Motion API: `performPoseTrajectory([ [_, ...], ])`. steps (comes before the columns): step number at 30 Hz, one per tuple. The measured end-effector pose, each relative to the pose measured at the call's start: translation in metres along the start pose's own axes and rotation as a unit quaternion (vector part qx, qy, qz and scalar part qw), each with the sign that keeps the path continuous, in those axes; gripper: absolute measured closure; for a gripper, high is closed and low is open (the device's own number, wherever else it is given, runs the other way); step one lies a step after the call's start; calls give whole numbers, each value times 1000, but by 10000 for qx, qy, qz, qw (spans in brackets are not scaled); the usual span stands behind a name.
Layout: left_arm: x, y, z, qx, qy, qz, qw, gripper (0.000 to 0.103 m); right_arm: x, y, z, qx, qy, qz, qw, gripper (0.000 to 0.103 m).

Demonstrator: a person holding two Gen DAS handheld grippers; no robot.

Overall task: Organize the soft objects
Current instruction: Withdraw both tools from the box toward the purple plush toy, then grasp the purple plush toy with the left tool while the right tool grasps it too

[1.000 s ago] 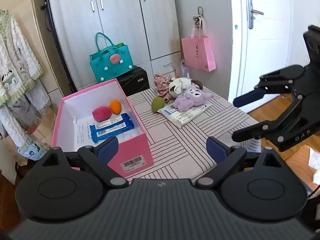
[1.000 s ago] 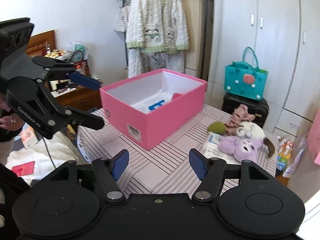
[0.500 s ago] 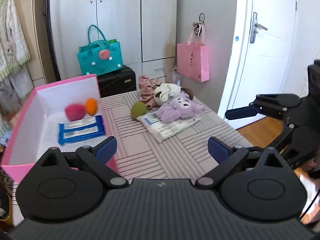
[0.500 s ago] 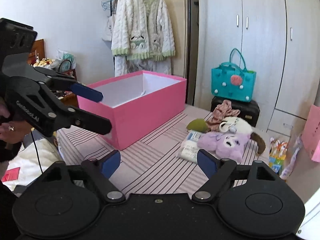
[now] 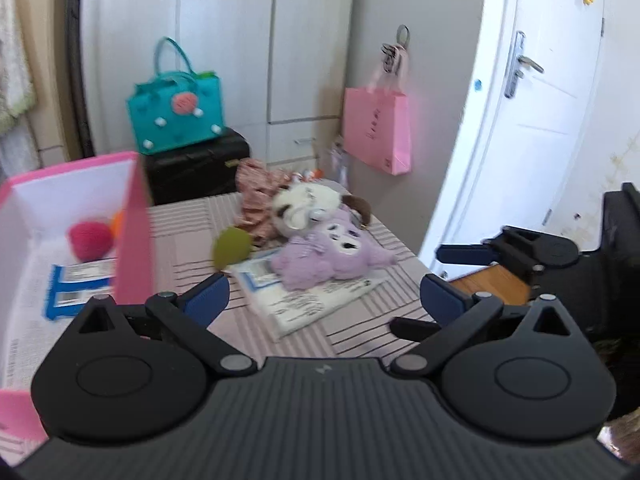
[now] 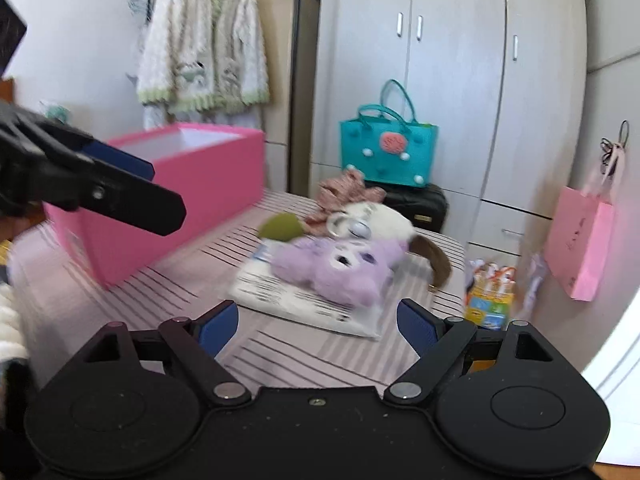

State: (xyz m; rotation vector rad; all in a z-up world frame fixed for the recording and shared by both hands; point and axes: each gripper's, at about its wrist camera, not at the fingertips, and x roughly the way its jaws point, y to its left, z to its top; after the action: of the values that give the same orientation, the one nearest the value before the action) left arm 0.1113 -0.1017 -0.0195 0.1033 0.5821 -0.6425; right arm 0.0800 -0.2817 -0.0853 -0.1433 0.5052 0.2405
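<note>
- The pink box point(image 5: 132, 236) stands at the left of the striped tabletop point(image 5: 184, 248), open at the top; the left wrist view shows a red soft ball point(image 5: 90, 240), a sliver of an orange one point(image 5: 117, 222) behind the box wall, and a blue-and-white packet point(image 5: 76, 288) lying on its floor.
- The left gripper point(image 5: 322, 296) hangs over the near part of the tabletop with its jaws spread wide and nothing between them; the blue pads point(image 5: 206, 300) sit either side of the pile ahead.
- An olive-green soft ball point(image 5: 232, 248) rests on the tabletop between the box and the toys, touching the edge of a white printed packet point(image 5: 320, 300).
- A purple plush toy point(image 5: 332, 256) lies on top of that packet, and a white plush dog point(image 5: 308, 204) with a brown ear leans against its far side; a crumpled pink patterned cloth point(image 5: 256, 184) sits just behind them.
- The right gripper point(image 6: 318, 326) is also over the tabletop, jaws wide apart and empty, with the purple plush straight ahead of it; in the left wrist view it shows at the right edge, beyond the tabletop's corner.
- Behind the tabletop a teal bag point(image 6: 388, 152) sits on a black case point(image 6: 420, 204), and a pink paper bag point(image 6: 580, 240) hangs on the wall to the right.
</note>
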Motion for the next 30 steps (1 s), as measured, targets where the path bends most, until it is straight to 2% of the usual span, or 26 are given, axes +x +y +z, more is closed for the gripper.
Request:
performPoseTrajectory([
  [3,16,-2,3,-170,-14,-76,9998,0,12,-10,-6,-39,28,-134,9999,13],
  [7,33,-2,6,-328,-38,-190,9993,2,22,-25,-9,52,-39,71,10000,13],
  [15,78,8,12,-849,192,-326,9957,3,49,-40,-2,-1,-48,300,9995,13],
  [19,95,11,10,-1012,199,-240,9944,4,63,-38,-2,-172,-51,280,9994,13],
  [24,112,18,9,-1099,238,233,9934,4,73,-33,1,-351,-95,322,9988,13],
  [26,117,21,8,-1163,281,209,9926,4,76,-34,3,-308,-83,334,9989,13],
  [29,124,25,7,-1293,371,82,9909,12,82,-37,4,-168,-37,322,9993,13],
  [30,126,25,7,-1301,392,79,9907,18,84,-39,5,-107,-11,330,9994,13],
])
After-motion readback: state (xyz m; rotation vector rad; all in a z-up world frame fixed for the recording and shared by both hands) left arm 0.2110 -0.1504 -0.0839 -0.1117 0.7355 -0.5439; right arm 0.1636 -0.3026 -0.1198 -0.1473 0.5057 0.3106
